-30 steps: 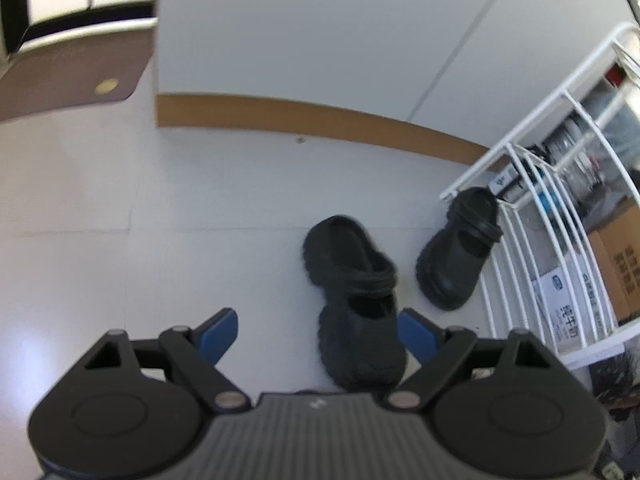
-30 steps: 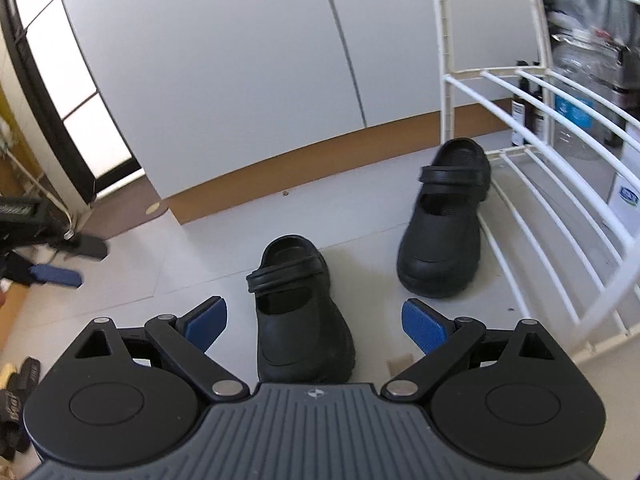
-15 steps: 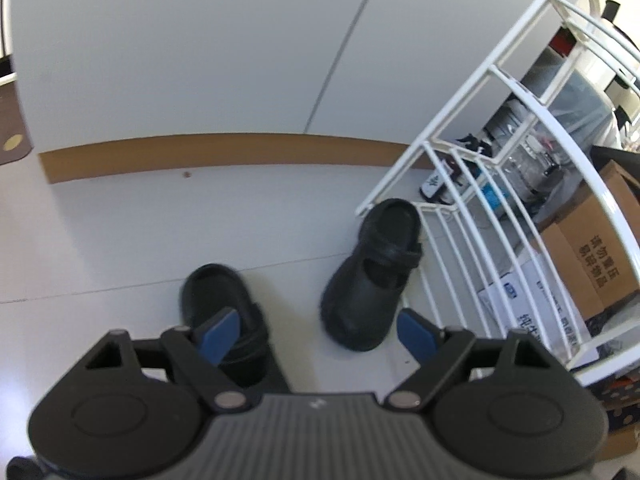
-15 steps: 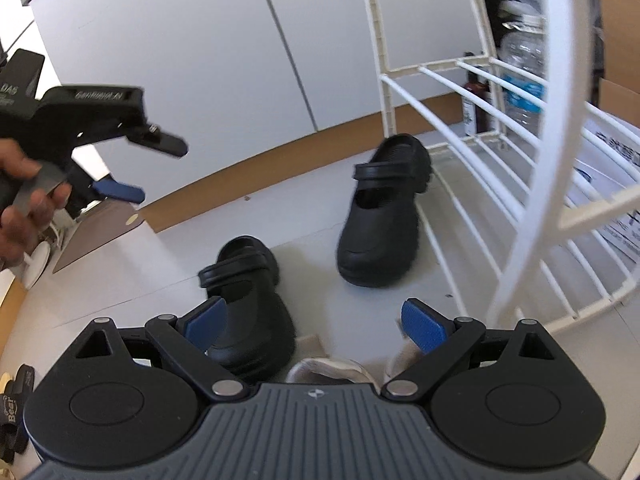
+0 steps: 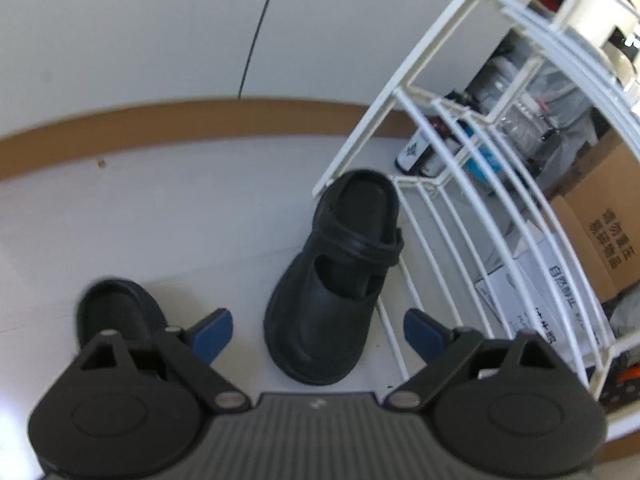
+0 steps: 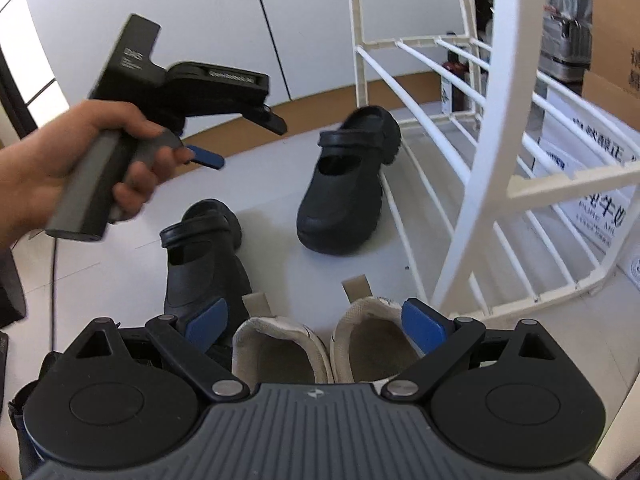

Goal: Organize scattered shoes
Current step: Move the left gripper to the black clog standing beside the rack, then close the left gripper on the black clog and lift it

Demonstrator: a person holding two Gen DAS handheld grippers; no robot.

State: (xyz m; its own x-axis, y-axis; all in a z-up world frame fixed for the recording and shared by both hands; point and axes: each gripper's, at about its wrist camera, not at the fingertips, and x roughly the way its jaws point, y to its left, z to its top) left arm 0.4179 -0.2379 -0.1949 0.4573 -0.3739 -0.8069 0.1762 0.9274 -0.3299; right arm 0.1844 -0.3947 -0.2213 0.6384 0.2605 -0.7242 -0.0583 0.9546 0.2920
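Left wrist view, left to right: a black clog (image 5: 116, 312) lies on the white floor (image 5: 180, 208) at 8 o'clock, partly hidden behind the left gripper's (image 5: 318, 330) near finger. A second clog (image 5: 336, 280) sits just past the fingers at centre, toe toward the camera, its heel just beside the corner of the white rack (image 5: 472, 184). The fingers are spread wide and opening, with the toe of that clog showing between the blue pads and neither pad pressing it. Boxes (image 5: 600, 232) and bottles (image 5: 516, 120) stand behind the rack at 2 o'clock.

Right wrist view, left to right: a hand (image 6: 60, 160) at 9 o'clock grips the left gripper (image 6: 248, 140) above the floor (image 6: 280, 248). Below it lies the near clog (image 6: 204, 256), then the far clog (image 6: 348, 192) at 12 o'clock against the rack (image 6: 492, 160). The right gripper (image 6: 316, 326) is released, its fingers wide apart over the heels of two pale sneakers (image 6: 280, 348), touching neither that I can see.
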